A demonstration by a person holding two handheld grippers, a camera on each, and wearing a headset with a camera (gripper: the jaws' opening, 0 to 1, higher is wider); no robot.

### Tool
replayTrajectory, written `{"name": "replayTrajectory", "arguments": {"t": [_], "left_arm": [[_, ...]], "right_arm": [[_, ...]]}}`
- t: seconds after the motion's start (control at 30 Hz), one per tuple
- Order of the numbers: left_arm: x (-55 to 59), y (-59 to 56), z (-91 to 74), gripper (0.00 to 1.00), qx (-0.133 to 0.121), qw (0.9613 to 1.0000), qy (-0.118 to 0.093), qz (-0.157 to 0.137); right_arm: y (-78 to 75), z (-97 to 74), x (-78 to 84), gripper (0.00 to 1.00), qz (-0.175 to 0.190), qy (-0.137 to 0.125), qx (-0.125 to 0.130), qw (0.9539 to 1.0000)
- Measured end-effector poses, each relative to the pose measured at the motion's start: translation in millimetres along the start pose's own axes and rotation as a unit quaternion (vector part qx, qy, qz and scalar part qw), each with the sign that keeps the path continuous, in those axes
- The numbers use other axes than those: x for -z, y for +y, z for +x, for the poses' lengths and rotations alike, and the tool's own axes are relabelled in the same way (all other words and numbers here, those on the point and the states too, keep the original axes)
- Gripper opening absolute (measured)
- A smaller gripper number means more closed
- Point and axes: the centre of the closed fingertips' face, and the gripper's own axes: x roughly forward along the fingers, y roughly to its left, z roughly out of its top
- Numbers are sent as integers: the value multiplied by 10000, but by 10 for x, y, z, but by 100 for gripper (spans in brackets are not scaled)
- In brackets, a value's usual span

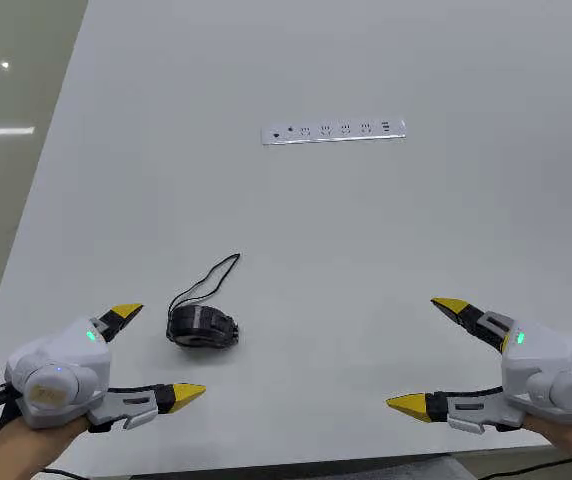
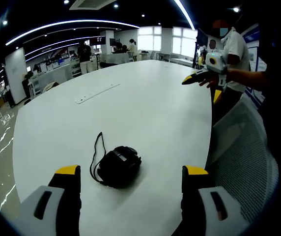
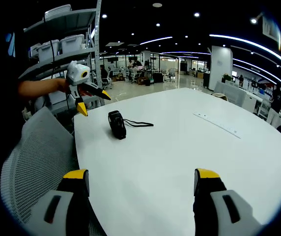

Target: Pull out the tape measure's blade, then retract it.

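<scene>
Tape measure [image 1: 203,327] sits untouched on the white table [image 1: 366,250] near the left gripper [image 1: 163,351], both it and the right gripper [image 1: 418,353] wide open and empty, so grabbing it likely comes first.

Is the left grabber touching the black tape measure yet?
Apart. The head view shows bare white table between the open left gripper and the tape measure. The left gripper view shows the same gap beside both yellow jaw tips.
</scene>
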Motion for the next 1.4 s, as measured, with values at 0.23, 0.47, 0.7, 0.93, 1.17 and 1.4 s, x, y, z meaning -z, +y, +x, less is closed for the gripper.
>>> {"name": "replayTrajectory", "arguments": {"t": [0.23,0.47,0.7,0.93,1.17,1.4], "left_arm": [[-17,73,51,79,62,9998,75,177],[8,123,89,72,167,9987,229,427],[18,126,116,64,379,9961,421,681],[56,156,153,59,480,9918,610,1017],[117,193,242,54,608,9857,799,1350],[247,268,341,50,717,9746,1242,1721]], "right_arm": [[-43,32,-11,88,-107,24,-83,9999],[-86,64,2,84,-325,69,-179,9993],[-98,133,0,81,-530,133,-371,9978],[-106,209,-8,77,-679,163,-529,9962],[-130,287,-20,74,-834,168,-638,9943],[-138,377,-27,71,-955,202,-753,9924]]}}
